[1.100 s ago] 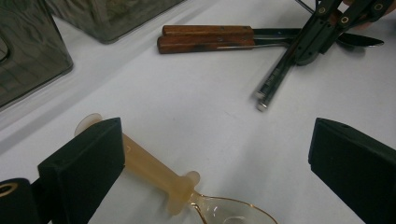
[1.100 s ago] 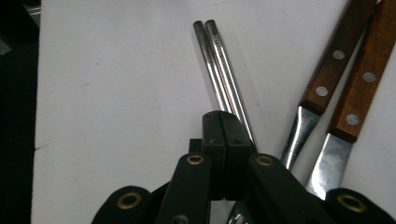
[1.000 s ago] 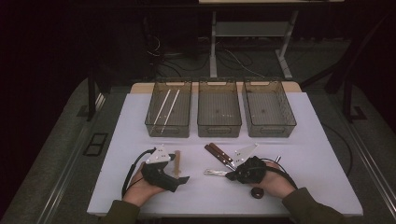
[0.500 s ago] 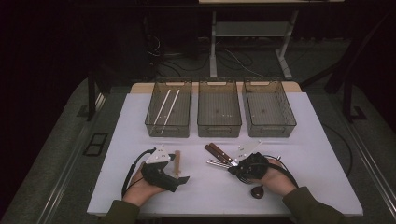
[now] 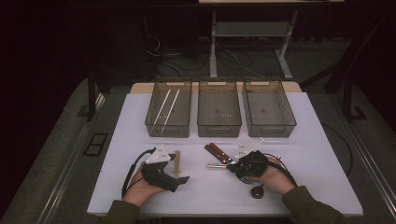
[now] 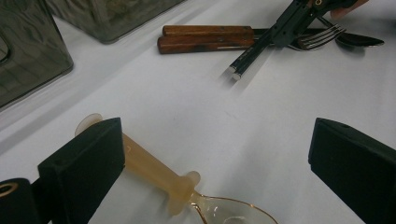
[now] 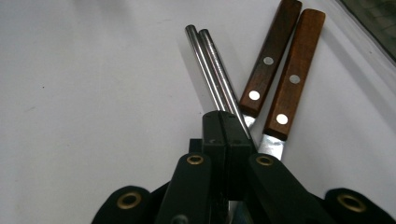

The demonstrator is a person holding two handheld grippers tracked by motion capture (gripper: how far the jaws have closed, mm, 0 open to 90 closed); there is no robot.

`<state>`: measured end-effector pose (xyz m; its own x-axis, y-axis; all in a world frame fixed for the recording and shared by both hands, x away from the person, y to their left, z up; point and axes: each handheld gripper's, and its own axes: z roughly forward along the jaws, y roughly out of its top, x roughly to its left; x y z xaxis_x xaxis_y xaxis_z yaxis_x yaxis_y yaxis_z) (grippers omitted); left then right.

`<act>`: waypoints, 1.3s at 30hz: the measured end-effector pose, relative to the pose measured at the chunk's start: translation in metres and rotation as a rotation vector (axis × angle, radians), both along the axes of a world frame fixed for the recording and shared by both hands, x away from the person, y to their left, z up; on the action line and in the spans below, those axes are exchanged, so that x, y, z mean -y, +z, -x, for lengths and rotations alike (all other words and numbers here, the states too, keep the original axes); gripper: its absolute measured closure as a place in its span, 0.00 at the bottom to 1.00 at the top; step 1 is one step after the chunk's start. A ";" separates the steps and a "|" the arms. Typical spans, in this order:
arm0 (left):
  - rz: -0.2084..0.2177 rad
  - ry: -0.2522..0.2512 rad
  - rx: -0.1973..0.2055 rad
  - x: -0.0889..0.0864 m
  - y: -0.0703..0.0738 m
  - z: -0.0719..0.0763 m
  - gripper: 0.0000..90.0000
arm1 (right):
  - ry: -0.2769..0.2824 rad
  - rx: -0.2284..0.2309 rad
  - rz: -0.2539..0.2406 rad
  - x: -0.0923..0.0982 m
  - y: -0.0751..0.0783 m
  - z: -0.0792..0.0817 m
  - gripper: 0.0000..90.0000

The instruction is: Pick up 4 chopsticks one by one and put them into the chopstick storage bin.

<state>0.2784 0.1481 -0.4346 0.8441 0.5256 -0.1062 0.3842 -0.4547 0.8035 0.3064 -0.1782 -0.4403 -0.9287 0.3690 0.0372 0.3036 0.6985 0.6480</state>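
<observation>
White table, 3 bins at rear

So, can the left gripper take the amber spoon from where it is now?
Probably yes. The left gripper is open, and the amber spoon lies flat on the table between its jaws, handle beside the left jaw, with nothing over it.

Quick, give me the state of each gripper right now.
Left gripper: open, holding nothing; a spoon lies between its jaws.
Right gripper: jaws shut together above two metal chopsticks; whether it grips anything cannot be told.
</observation>
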 end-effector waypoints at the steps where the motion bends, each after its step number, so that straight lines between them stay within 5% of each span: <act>1: 0.000 0.000 0.001 0.000 0.000 0.000 0.02 | 0.001 0.001 0.002 -0.001 0.000 0.000 1.00; 11: 0.002 -0.002 -0.001 0.000 0.000 0.000 0.02 | -0.031 -0.002 -0.076 0.020 0.014 -0.004 0.95; 22: -0.001 -0.002 -0.001 0.000 0.000 0.000 0.02 | -0.070 -0.030 -0.046 0.070 0.017 -0.011 0.85; 39: -0.001 -0.002 -0.001 0.000 0.000 0.000 0.02 | -0.009 -0.042 -0.006 0.065 0.009 -0.010 0.87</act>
<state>0.2783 0.1482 -0.4346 0.8448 0.5244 -0.1066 0.3842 -0.4557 0.8029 0.3168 -0.2434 -0.4313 -0.9230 0.3767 0.0783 0.3364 0.6916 0.6392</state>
